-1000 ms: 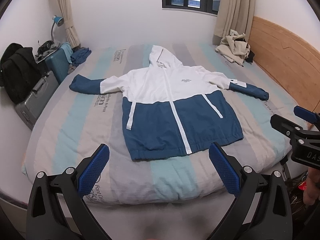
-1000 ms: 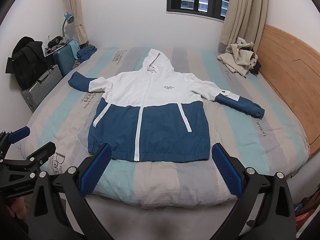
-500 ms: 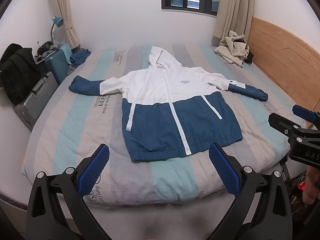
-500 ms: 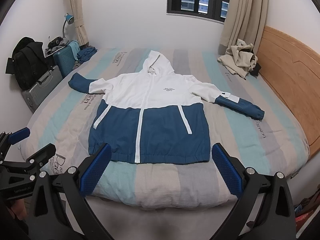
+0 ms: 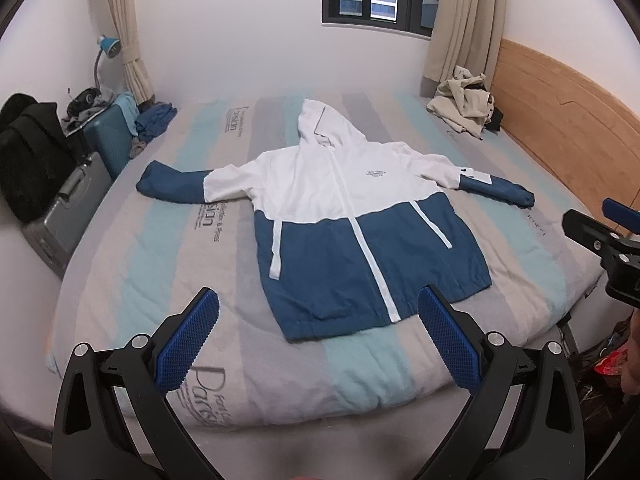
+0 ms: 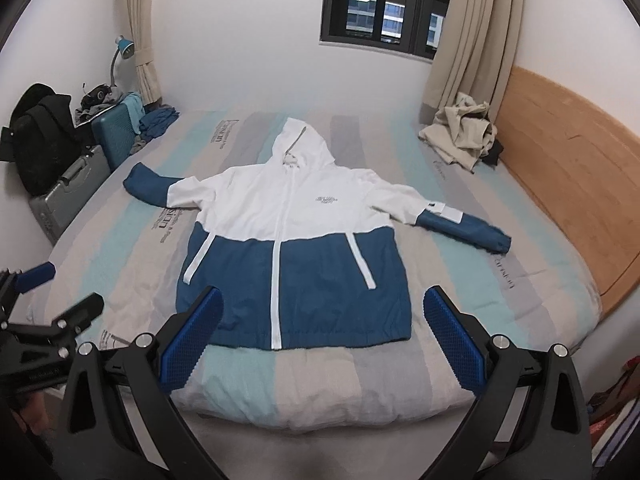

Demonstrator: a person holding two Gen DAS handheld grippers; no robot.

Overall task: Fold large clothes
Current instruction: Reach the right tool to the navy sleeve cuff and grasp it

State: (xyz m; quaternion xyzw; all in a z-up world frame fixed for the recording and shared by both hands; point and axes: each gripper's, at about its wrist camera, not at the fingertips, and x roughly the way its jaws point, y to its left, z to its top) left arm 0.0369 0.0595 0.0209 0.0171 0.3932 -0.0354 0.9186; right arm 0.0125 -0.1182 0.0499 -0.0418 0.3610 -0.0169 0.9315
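White-and-blue hooded jacket (image 6: 296, 240) lies flat, hem nearest, hood away, beyond both wide-open, empty grippers, left gripper (image 5: 320, 324) and right gripper (image 6: 324, 320).

A: Where does the jacket (image 5: 352, 216) lie?
B: Mid-bed (image 5: 160, 248), hood toward the far edge, hem toward the near edge.
A: And the crumpled clothes (image 5: 464, 106)?
B: The bed's far right corner, beside the headboard (image 5: 560, 128).

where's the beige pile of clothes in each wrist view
Left wrist: the beige clothes pile is upper right, at the bed's far corner beside the wooden headboard.
Right wrist: the pile is again upper right, at the same corner.
Shared landmark: the jacket spread flat mid-bed.
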